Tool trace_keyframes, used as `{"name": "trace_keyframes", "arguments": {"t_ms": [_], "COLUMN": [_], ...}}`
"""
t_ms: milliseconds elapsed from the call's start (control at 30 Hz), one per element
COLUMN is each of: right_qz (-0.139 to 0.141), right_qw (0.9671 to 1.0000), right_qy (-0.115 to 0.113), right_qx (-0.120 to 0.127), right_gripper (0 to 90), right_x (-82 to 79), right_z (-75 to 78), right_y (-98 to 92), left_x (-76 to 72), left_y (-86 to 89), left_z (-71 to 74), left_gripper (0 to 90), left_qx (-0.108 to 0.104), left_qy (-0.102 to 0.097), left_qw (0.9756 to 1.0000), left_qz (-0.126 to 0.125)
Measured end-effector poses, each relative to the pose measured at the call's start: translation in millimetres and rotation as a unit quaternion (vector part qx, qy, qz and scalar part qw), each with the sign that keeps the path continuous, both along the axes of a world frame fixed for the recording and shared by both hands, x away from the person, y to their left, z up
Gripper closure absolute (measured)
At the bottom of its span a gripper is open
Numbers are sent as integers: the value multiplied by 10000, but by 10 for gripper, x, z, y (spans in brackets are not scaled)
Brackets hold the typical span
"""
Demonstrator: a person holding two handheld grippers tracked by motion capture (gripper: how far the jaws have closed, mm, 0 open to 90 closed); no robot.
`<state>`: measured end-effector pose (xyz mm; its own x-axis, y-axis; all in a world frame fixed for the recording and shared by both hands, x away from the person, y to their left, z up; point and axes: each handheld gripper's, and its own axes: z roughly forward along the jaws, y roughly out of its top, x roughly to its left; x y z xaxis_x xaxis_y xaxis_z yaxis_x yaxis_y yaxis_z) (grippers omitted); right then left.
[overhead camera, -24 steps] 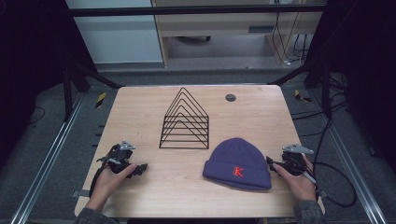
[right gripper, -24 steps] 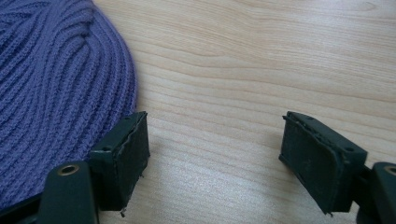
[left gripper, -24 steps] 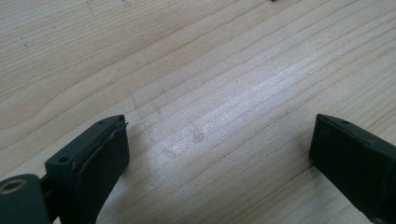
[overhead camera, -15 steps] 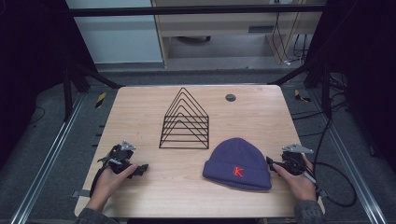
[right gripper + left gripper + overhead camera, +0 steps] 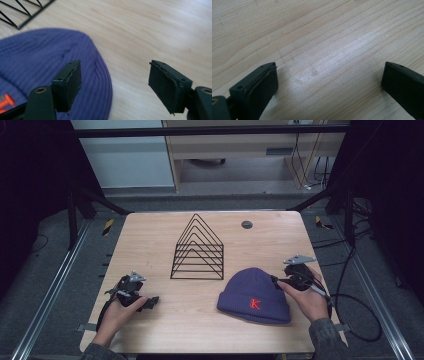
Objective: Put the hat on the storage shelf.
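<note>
A dark blue knitted beanie with a red K lies flat at the front right of the wooden table. My right gripper is at its right edge and is open. In the right gripper view, one jaw hangs over the beanie's rim and the other over bare wood, with nothing pressed between them. My left gripper rests at the front left of the table. It is wide open over bare wood.
A black wire rack of nested triangles stands at the middle of the table; its corner appears in the right gripper view. A small dark disc lies near the far edge. Cables trail off the right side.
My right gripper has shifted a little forward and left, onto the beanie's right edge. The left gripper has stayed in place.
</note>
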<state>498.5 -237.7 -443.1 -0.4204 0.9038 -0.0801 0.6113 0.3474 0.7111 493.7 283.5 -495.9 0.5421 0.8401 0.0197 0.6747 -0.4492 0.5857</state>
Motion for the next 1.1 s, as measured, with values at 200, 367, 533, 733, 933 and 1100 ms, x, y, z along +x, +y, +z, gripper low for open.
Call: {"name": "trace_keyframes", "arguments": {"t_ms": [200, 367, 533, 733, 933, 1100], "right_qz": [329, 430, 531, 516, 471, 472], "right_qw": [9993, 9977, 9962, 9949, 9934, 9921], "right_qy": [163, 475, 670, 859, 1026, 1144], "right_qx": [-67, -210, -162, -145, -180, -188], "right_gripper": [328, 431, 491, 479, 459, 462], "right_x": [242, 457, 598, 643, 657, 680], "right_z": [142, 83, -23, -132, -241, -280], "right_y": [207, 317, 395, 428, 452, 483], "left_x": [1, 8, 7, 7, 5, 7], "left_y": [-6, -16, -22, -28, -32, -32], "left_z": [-2, -2, -3, -3, -5, -4], "left_gripper": [0, 0, 0, 0, 0, 0], "left_qx": [-10, -4, -2, -9, -14, -12], "left_qy": [14, 21, 10, 8, 1, 3], "left_qw": [10000, 10000, 10000, 10000, 10000, 10000], "left_qz": [-1, -41, -57, -54, -46, -58]}}
